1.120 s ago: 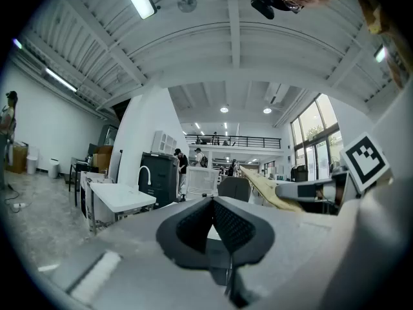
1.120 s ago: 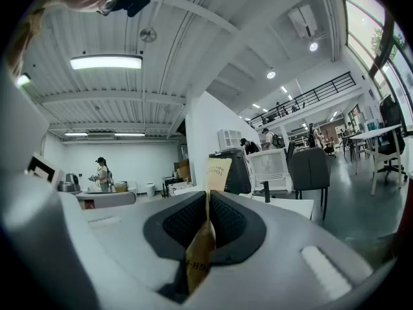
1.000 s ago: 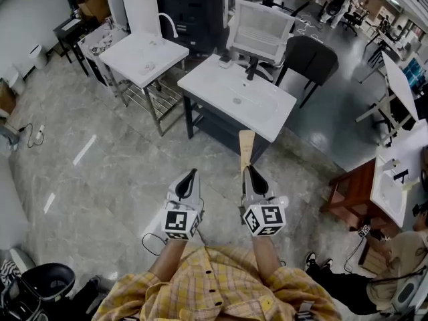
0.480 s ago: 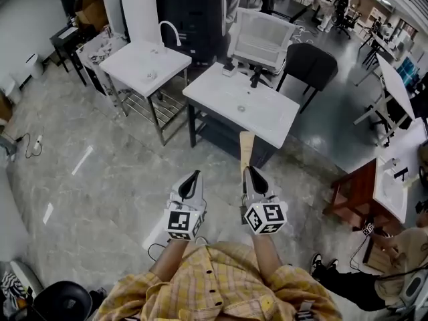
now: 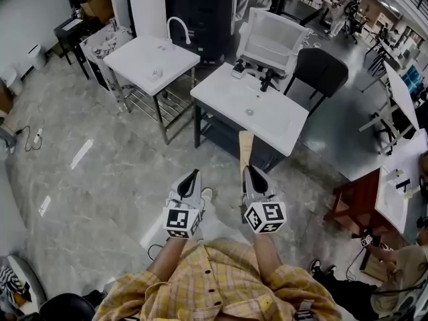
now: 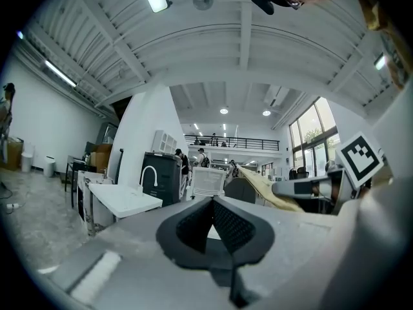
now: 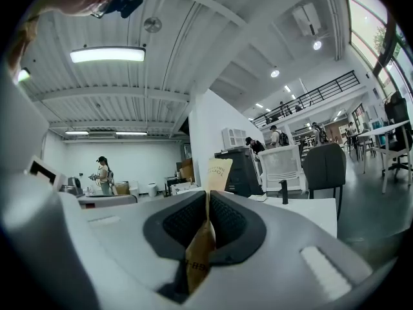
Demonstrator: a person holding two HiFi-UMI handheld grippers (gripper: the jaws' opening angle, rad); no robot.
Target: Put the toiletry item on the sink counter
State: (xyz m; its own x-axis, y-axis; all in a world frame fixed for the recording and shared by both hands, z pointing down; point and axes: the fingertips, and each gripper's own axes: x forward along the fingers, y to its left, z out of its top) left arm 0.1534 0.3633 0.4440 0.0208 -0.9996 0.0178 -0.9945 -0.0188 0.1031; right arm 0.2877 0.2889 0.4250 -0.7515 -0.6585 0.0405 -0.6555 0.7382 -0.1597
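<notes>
My right gripper (image 5: 249, 170) clamps the flat tan paper sachet (image 5: 246, 146), my left gripper's (image 5: 192, 174) jaws are together and empty, and I fear the sachet's long free end could snag the white sink counter (image 5: 224, 95).

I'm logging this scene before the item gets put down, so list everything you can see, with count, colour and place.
toiletry packet: one, tan, sticking forward from the right gripper
sink counter: one, white, straight ahead
black faucet: one, at the counter's far edge
second sink table: one, white, left of the counter
chair: one, black, behind the counter's right end
cabinet: one, black, at the back
wooden stand: one, brown, far right
left gripper: one, grey, jaws together, empty
right gripper: one, grey, shut on the packet
shirt: yellow check, bottom edge
</notes>
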